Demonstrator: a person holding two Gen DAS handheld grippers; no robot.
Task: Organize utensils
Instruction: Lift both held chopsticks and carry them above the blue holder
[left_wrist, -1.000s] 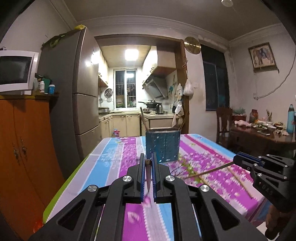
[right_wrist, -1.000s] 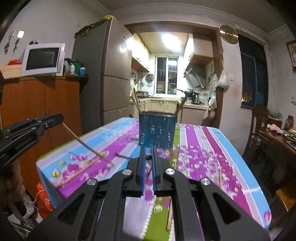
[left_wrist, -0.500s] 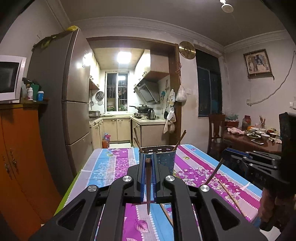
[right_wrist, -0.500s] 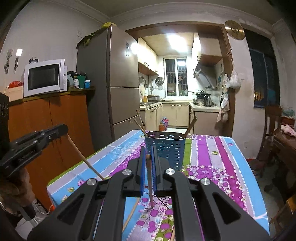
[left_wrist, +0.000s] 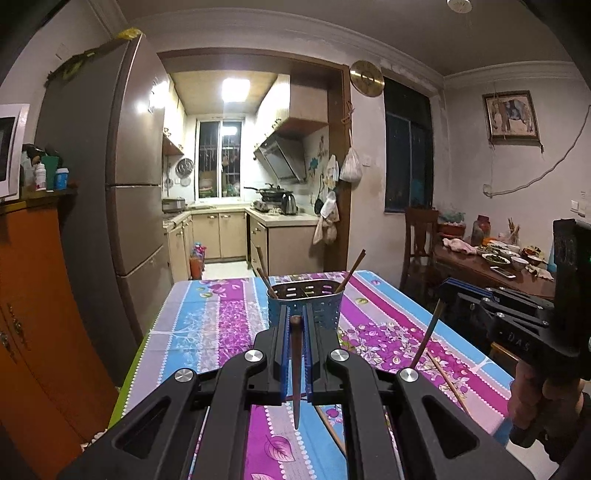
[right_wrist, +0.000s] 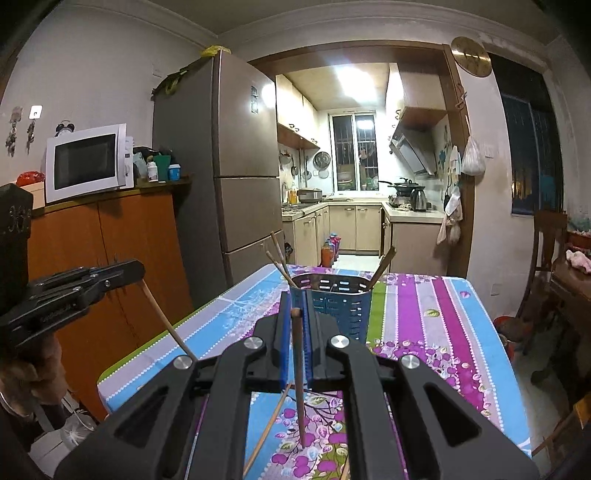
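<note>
Inside holder (left_wrist: 305, 303): chopstick (left_wrist: 352, 268) ends (hidden)

Utensil holder (left_wrist: 306, 304) stands on table (left_wrist: 221, 325), far of centre; chopsticks (left_wrist: 353, 266) lean inside it. Loose chopstick (left_wrist: 447, 382) lies on table, near right. Fridge (left_wrist: 122, 184) left of table; kitchen (left_wrist: 236, 206) behind. Second table (left_wrist: 476, 267) far right.

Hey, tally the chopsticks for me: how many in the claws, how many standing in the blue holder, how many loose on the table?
Chopsticks in claws: 2, one in left claw, one in right claw
Standing in holder: 3
Loose on table: 2 seen, more may be hidden
Total: 7
</note>
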